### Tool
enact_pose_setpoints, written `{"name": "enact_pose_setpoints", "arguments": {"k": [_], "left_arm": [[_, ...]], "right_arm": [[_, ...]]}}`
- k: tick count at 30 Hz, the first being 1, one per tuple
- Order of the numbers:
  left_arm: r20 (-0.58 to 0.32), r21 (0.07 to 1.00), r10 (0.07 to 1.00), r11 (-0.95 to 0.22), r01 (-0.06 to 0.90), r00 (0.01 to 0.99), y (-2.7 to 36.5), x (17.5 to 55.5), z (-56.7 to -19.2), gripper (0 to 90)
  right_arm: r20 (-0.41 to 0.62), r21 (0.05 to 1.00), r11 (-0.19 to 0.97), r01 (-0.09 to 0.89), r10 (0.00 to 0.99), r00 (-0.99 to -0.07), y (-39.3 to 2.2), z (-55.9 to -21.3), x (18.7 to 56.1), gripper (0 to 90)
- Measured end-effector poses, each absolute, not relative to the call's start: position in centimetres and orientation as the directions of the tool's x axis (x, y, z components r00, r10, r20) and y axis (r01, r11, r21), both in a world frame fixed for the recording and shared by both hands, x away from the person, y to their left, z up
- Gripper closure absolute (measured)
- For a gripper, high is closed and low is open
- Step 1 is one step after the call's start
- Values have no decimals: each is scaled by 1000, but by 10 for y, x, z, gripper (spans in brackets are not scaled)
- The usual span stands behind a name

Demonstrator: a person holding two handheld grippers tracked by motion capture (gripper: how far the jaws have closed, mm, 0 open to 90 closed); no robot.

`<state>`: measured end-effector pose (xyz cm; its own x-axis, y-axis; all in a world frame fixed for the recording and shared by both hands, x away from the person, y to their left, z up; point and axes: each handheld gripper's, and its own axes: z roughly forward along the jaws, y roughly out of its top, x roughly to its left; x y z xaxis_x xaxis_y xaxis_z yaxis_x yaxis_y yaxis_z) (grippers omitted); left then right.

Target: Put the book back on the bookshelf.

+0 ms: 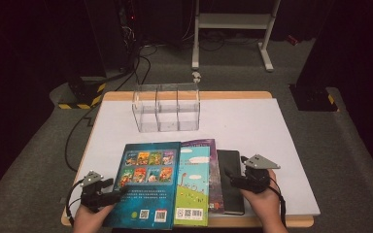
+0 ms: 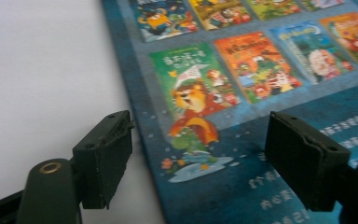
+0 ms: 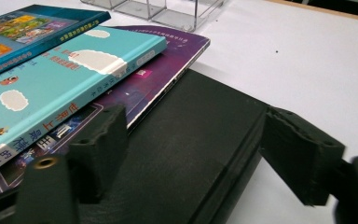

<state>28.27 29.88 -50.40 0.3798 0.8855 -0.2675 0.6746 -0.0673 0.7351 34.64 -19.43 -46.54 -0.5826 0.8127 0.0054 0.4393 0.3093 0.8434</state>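
Both hands lie low at the near edge of the tabletop (image 1: 252,121). The left gripper (image 1: 108,190) holds its jaws open astride the blue book's (image 1: 148,182) left edge; the right gripper (image 1: 233,182) (jaws also open) straddles the black book (image 1: 229,167). Four books overlap near; one clear organizer (image 1: 166,108) stands far.
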Motion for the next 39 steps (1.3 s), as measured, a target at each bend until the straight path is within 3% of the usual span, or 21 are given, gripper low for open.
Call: {"name": "enact_pose_setpoints", "arguments": {"k": [9,10,39], "left_arm": [[-262,736,886,-73,673,382,294,282,-504,216],[-252,741,885,-84,666,392,291,282,-503,215],[-222,766,803,-206,608,553,206,303,-486,215]], "right_arm": [[49,841,275,465,818,-573,-195,-468,347,180],[42,845,270,461,826,-563,-194,-468,347,131],[101,854,248,458,784,-613,-183,-462,340,208]]}}
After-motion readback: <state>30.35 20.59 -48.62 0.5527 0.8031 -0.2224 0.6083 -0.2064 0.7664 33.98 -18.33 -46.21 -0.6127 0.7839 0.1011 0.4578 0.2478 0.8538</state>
